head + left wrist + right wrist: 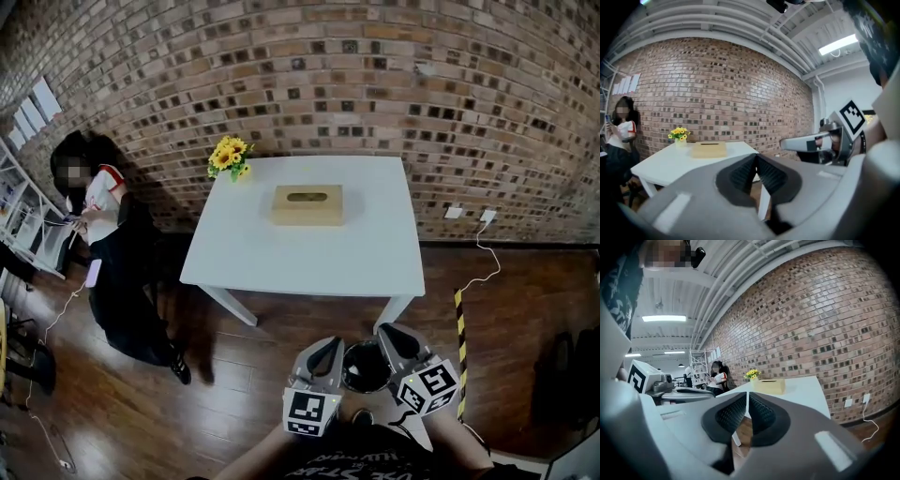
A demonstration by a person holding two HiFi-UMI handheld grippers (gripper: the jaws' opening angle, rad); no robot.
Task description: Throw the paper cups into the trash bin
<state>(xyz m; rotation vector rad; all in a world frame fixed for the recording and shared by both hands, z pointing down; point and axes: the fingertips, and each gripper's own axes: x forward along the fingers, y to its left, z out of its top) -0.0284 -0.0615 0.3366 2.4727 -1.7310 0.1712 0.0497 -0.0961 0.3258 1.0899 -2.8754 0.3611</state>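
Note:
No paper cup shows in any view. The black round trash bin (366, 367) stands on the wooden floor just in front of the white table (375, 253), and its dark inside shows no contents. My left gripper (330, 347) hovers at the bin's left rim and my right gripper (389, 334) at its right rim. Both point toward the table. In the left gripper view the left gripper (756, 157) has its pads pressed together with nothing between them. The right gripper (748, 394) is likewise shut and empty in its own view.
On the table sit a tan tissue box (307, 204) and a small vase of yellow flowers (230, 156). A person (108, 244) sits against the brick wall at the left. A white cable (483, 267) and a yellow-black striped strip (459, 347) lie to the right.

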